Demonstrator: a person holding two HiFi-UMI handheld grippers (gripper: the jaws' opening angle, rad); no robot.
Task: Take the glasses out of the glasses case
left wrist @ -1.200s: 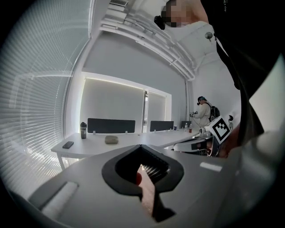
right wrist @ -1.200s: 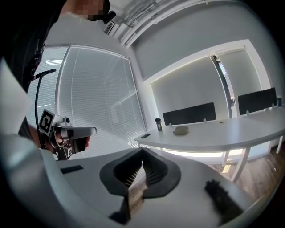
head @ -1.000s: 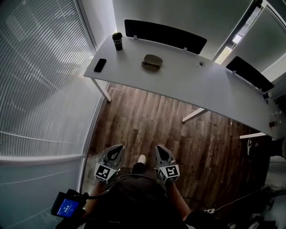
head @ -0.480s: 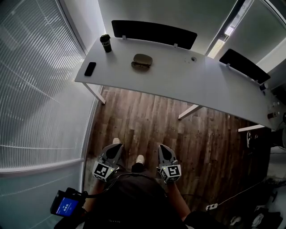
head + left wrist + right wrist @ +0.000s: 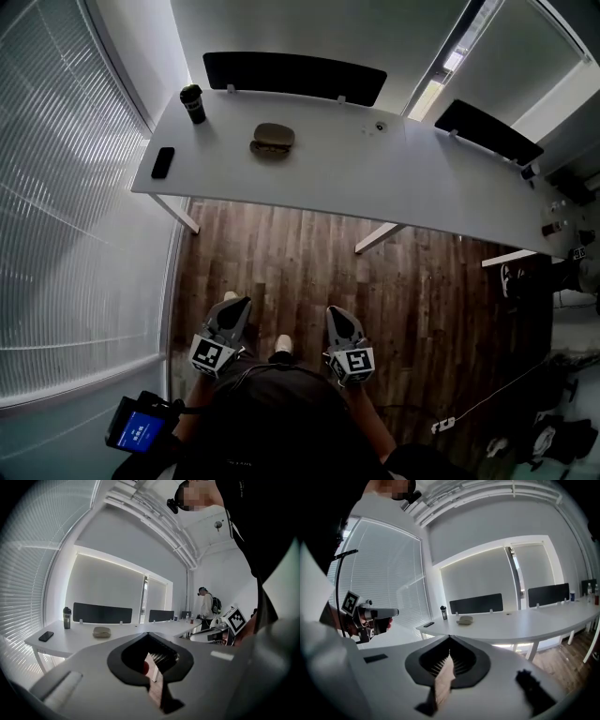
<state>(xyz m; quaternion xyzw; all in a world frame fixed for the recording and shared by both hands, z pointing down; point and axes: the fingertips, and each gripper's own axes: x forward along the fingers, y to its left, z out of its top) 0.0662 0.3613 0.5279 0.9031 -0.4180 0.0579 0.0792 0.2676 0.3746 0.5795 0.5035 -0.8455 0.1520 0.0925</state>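
The olive-grey glasses case (image 5: 272, 140) lies closed on the white table (image 5: 375, 178), toward its far left part. It also shows small in the left gripper view (image 5: 101, 632) and in the right gripper view (image 5: 464, 619). Both grippers are held close to the person's body over the wooden floor, well short of the table. My left gripper (image 5: 228, 314) has its jaws together and holds nothing. My right gripper (image 5: 337, 323) looks the same, its tips meeting with nothing between them.
A dark cup (image 5: 193, 103) stands at the table's far left corner and a black phone (image 5: 162, 161) lies near its left edge. Black divider panels (image 5: 293, 75) line the far side. A blind-covered glass wall (image 5: 66, 206) runs along the left. Another person (image 5: 206, 609) stands far off.
The table and case have slid left and down in the head view as the person steps toward them. Both grippers stay shut in front of the body.
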